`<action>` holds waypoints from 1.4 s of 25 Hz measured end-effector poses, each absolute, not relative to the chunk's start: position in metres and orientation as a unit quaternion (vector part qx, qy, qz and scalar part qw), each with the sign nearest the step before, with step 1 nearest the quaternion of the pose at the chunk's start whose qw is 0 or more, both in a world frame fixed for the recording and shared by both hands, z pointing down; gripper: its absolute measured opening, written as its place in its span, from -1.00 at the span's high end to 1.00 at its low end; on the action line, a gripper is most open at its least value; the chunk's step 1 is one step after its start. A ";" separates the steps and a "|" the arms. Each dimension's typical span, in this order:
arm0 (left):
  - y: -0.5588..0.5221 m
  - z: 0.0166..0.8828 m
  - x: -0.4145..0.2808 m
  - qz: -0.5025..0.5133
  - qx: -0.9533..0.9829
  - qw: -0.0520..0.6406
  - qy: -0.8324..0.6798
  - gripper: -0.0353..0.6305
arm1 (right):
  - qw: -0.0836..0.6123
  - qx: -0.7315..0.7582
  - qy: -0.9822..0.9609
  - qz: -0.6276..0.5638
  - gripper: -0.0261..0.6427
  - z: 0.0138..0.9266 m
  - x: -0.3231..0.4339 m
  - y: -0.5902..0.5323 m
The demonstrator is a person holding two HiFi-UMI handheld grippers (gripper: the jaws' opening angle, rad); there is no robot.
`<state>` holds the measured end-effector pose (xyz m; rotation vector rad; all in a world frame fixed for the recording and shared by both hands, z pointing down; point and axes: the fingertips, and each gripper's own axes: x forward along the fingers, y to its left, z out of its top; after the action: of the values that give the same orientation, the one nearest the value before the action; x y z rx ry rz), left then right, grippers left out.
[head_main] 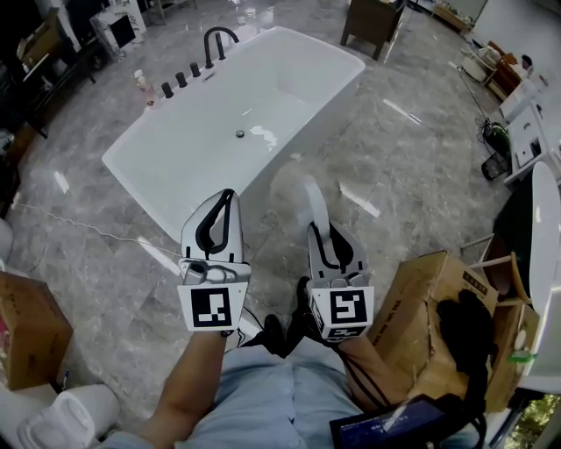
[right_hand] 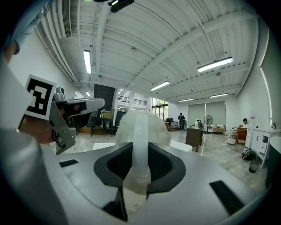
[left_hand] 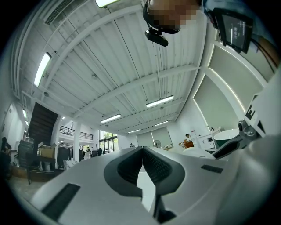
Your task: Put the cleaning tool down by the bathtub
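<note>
The white bathtub (head_main: 302, 37) stands on the grey marble floor ahead of me in the head view. My right gripper (head_main: 331, 231) is shut on the white handle of the cleaning tool (head_main: 316, 207), and the tool's pale fluffy head (head_main: 289, 188) hovers in front of the tub's near side. In the right gripper view the handle (right_hand: 141, 145) stands upright between the dark pads, with the fluffy head (right_hand: 141, 125) above them. My left gripper (head_main: 230, 196) is beside it on the left. Its jaws (left_hand: 142, 150) meet at the tips with nothing between them.
A black faucet (head_main: 216, 39) and knobs line the tub's far left rim, with a small bottle (head_main: 140, 84) on the floor beside it. Cardboard boxes (head_main: 431, 302) sit close on my right, another box (head_main: 28, 326) on my left. A wooden cabinet (head_main: 373, 21) stands beyond the tub.
</note>
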<state>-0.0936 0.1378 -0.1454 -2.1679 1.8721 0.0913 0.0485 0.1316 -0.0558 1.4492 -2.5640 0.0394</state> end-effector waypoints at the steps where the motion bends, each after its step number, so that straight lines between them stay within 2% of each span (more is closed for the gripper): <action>1: 0.133 -0.143 -0.093 0.028 -0.750 0.135 0.647 0.84 | 0.099 0.488 -0.867 0.016 0.63 -0.054 0.048 0.126; 20: 0.027 -0.070 -0.101 -0.034 -0.735 0.075 0.673 0.84 | 0.142 0.421 -0.893 0.070 0.63 0.019 0.029 0.030; 32: -0.021 -0.003 -0.110 -0.054 -0.747 0.050 0.661 0.84 | 0.192 0.379 -0.900 0.099 0.63 0.107 0.012 -0.005; 35: -0.030 0.021 -0.112 -0.068 -0.748 0.042 0.659 0.84 | 0.186 0.374 -0.904 0.086 0.63 0.125 0.007 -0.016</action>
<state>-0.1123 -0.0305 0.0214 -2.2877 2.0180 -0.2086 0.0072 -0.0157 0.1246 1.0529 -2.5469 0.2419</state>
